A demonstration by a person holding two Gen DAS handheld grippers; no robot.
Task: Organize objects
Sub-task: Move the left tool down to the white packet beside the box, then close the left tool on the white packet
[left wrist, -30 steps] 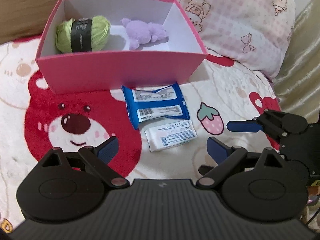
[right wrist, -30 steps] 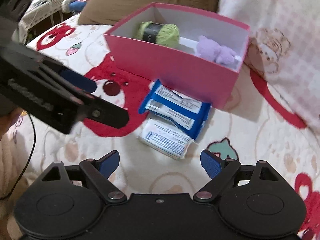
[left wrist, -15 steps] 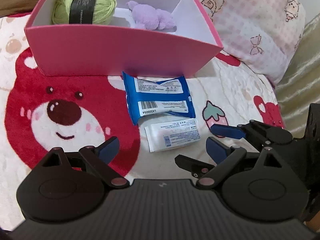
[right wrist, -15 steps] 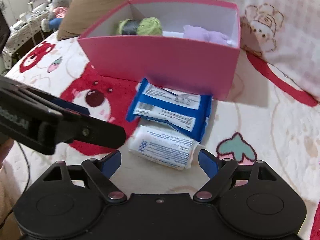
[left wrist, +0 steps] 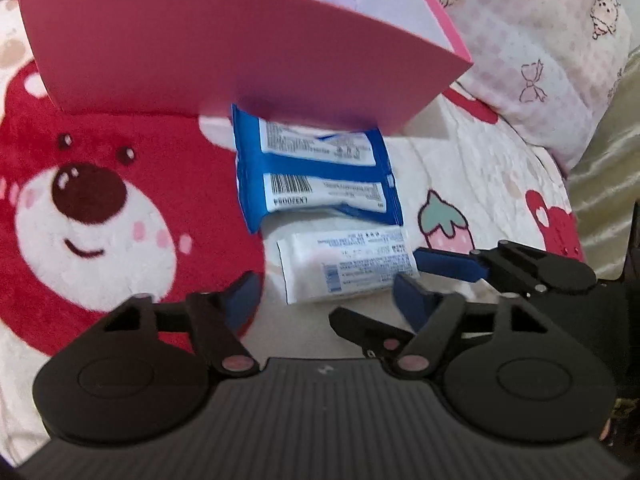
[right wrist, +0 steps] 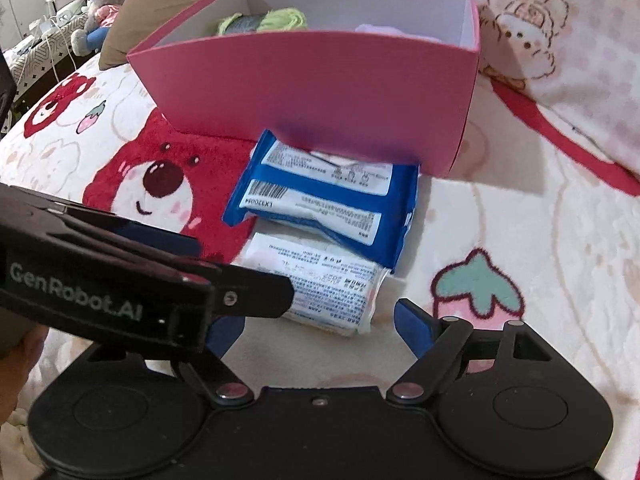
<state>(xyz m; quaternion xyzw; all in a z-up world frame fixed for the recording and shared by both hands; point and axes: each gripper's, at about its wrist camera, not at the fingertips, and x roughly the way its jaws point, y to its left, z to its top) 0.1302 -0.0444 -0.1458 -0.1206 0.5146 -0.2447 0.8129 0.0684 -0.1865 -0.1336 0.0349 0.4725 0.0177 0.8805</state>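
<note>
1. I had both grippers low over the bear-print blanket (left wrist: 100, 208), each with its jaws spread wide and nothing between them.
2. The white tissue pack (left wrist: 348, 266) lay flat straight ahead of my left gripper (left wrist: 324, 296), at 12 o'clock and just beyond the fingertips; its long axis ran 9 to 3 in that view, across the gap between the fingers.
3. In the right wrist view the white tissue pack (right wrist: 320, 288) sat at about 11 o'clock from my right gripper (right wrist: 320, 330), its long axis tilted from 10 towards 4, with its near right corner just past the open fingers.
4. My left gripper crossed the right wrist view from 9 o'clock and hid the pack's left end (so I could not tell whether it touched the wrapper).
5. The blue wipes packet (right wrist: 328, 208) lay at 12 o'clock beyond the white pack and overlapped its far edge; its own far end reached the front wall of the pink box (right wrist: 320, 92).
6. I judged both grippers about equally near, and the left better centred; either would have to close across the pack's short width, and lifting it could drag the blue packet.
</note>
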